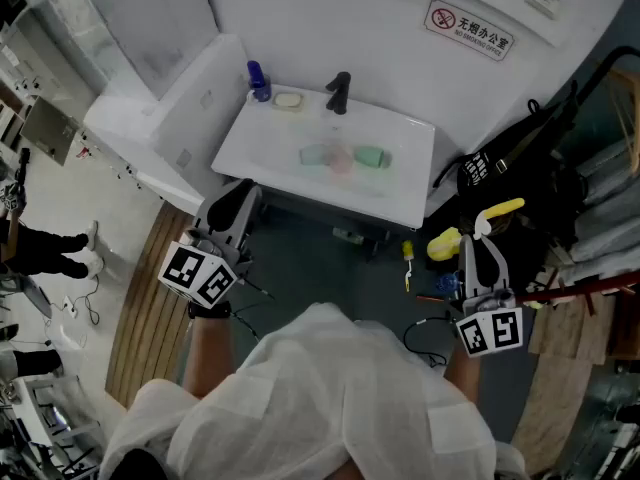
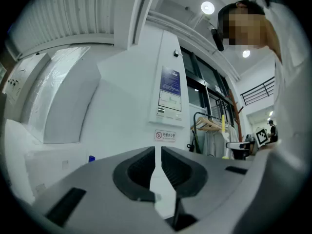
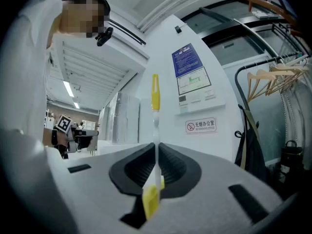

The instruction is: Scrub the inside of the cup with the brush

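Note:
A white basin [image 1: 400, 193] stands ahead of me against the wall. In it lie two pale green cup-like things [image 1: 372, 156] [image 1: 320, 155] with a pinkish one [image 1: 342, 161] between them; they are too small to tell apart clearly. My right gripper [image 1: 480, 240] [image 3: 156, 152] is held level, right of the basin and short of it, shut on a brush [image 1: 500, 211] [image 3: 155, 99] with a yellow handle that sticks out beyond its jaws. My left gripper [image 1: 238, 200] [image 2: 157, 152] is at the basin's front left corner, shut, with nothing between its jaws.
On the basin's back rim are a blue bottle [image 1: 258, 80], a soap dish [image 1: 288, 100] and a black tap [image 1: 338, 93]. A white cabinet [image 1: 160, 118] adjoins the basin's left side. A black bag [image 1: 510, 173] hangs right of it. A small yellow item [image 1: 408, 253] lies on the floor.

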Motion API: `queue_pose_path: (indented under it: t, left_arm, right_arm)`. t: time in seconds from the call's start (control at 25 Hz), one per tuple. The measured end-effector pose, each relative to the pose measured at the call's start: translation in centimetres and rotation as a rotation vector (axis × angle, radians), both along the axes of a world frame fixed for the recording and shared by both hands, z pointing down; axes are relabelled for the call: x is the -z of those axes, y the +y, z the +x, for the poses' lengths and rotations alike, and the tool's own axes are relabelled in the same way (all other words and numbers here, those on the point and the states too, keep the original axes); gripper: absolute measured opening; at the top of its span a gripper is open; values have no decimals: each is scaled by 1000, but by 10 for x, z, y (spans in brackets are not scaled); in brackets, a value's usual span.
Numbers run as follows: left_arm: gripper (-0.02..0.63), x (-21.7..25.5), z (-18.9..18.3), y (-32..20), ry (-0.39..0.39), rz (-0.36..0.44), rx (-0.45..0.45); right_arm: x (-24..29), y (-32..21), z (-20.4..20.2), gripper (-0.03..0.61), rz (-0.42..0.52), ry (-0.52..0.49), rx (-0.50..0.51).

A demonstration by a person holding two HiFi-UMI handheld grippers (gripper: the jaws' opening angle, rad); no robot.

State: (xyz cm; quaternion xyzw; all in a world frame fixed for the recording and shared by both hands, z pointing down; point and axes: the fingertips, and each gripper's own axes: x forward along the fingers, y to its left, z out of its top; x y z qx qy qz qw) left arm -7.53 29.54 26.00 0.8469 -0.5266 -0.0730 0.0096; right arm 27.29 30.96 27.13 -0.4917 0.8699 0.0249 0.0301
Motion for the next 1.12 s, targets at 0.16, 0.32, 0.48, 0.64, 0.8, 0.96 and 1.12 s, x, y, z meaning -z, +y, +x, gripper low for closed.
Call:
queue_pose_path:
  t: [0.16,0.32,0.48,0.64,0.8,0.96,1.12]
  left_arm:
    - [37,-3,6,2,-35,-3,-27]
    - [38,-6,-5,2,-13,-7,-13]
    - [38,-7,-21,1,-3,-12,2]
    - [38,-12,-37,-1,5,-15,7]
    - [38,-18,-53,-6,2,-27,15]
    - [38,-21,-66,-10,-5,-40,18]
    - [38,-22,-79,-13,-11,-43,20]
  right_arm:
    - [-2,1,0,23,-1,0,-5]
    - [0,1,-6,22,10,6,-2]
    - [0,-4,-19,23,9,13,6]
    - [1,-9,-34,23,10,-4,11]
    - [2,-16,-47,23,6,-46,12]
    - [1,-21,-61,23,4,-54,16]
    - [-1,-25,-76,24,0,-62,29]
